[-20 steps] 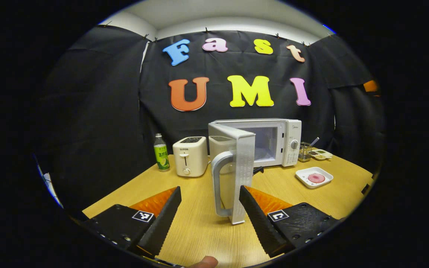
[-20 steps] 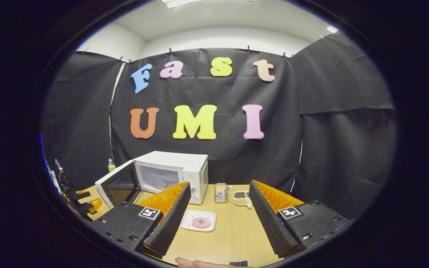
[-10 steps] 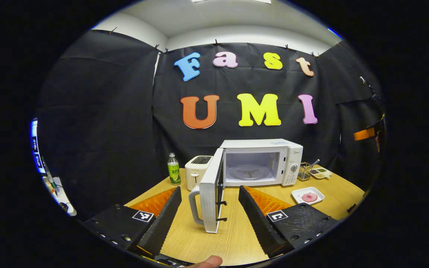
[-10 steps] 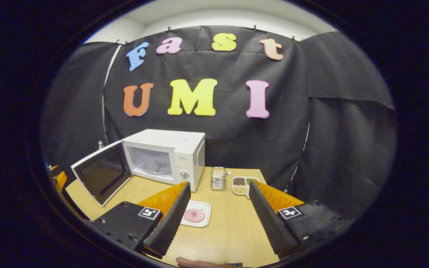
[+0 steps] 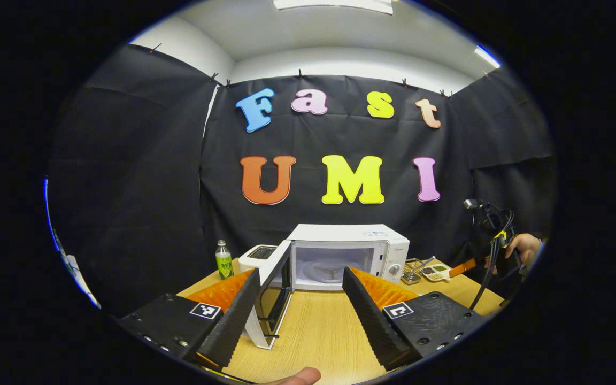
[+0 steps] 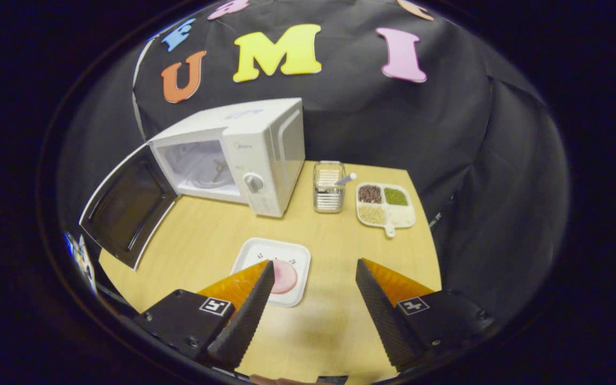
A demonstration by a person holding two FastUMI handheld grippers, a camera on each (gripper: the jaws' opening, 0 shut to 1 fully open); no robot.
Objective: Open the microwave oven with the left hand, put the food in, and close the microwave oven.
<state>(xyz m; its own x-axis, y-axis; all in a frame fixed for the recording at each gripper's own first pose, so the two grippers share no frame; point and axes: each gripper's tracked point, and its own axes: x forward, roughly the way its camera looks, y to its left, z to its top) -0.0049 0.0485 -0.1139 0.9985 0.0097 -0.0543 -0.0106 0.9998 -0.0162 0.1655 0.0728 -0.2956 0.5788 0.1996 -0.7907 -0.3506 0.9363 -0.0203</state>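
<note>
So far: microwave (image 6: 244,155) door (image 6: 126,206) swung wide, opening step done. My left gripper (image 5: 301,313) and right gripper (image 6: 312,310) both spread, empty. Food (image 6: 283,276) on white plate (image 6: 297,254), table (image 6: 206,230), just beyond right fingers. Loading, closing remain.

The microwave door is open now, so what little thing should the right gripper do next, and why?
Probably lower the right gripper onto the white plate and close on its rim. The microwave door stands wide open and its inside looks empty, while the plate with the pink food sits on the table just under the open jaws, not yet gripped.
</note>
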